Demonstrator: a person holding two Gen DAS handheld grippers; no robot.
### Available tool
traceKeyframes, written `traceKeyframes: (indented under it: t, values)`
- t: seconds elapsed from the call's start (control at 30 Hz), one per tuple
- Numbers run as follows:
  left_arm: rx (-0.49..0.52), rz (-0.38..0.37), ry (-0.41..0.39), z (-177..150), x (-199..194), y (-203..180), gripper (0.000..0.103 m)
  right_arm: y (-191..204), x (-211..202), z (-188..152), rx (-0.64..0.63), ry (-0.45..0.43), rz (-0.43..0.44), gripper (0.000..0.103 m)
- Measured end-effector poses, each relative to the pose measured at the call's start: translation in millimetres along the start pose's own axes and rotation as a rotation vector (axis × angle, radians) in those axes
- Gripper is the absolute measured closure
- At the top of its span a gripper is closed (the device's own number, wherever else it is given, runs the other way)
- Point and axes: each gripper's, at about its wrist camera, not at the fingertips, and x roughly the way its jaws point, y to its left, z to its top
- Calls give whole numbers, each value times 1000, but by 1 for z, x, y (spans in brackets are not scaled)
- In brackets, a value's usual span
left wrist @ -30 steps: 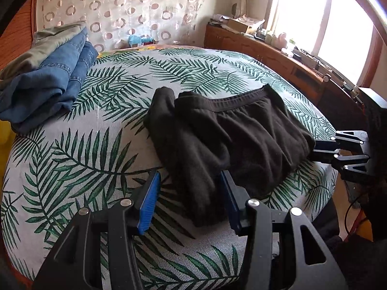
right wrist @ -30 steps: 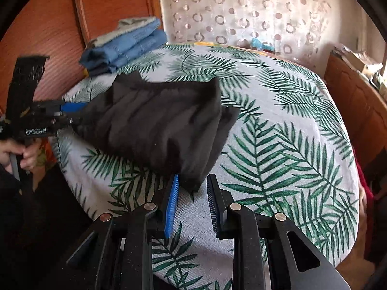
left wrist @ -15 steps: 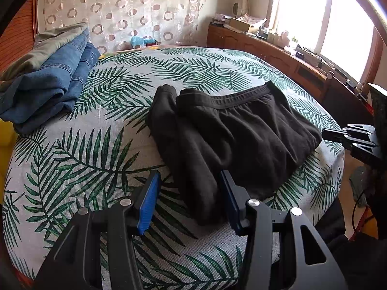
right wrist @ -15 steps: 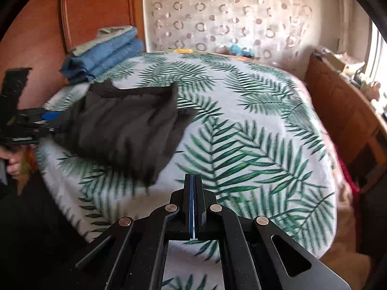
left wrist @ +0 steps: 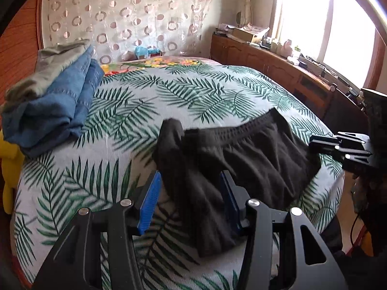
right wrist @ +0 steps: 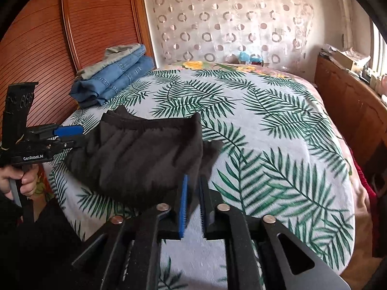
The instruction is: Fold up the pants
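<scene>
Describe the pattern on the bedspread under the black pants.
The bedspread is white with green palm-frond leaves, showing best in the right wrist view, where the black pants lie on it.

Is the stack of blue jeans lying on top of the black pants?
No, the blue jeans sit apart near the wooden headboard, with bare leaf-print bedspread between them and the black pants.

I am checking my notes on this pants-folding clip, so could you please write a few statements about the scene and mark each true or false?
1. The black pants lie on a leaf-print bedspread. True.
2. The folded jeans sit on top of the black pants. False: they lie apart, near the wooden headboard.
3. The left gripper straddles a fold of the black pants. True.
4. A window lights the room. True.
5. The bedspread is plain white. False: it has green fronds.
</scene>
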Motion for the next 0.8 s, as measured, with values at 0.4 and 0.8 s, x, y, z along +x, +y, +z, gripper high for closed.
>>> traceKeyframes:
  t: [0.4, 0.8]
  values:
    - [-14, 3, 24, 25, 28, 10, 52, -13, 41, 24, 65, 84, -35, 51]
    - [-69, -19, 88, 24, 49, 22, 52, -14, 54, 29, 117, 84, -41, 51]
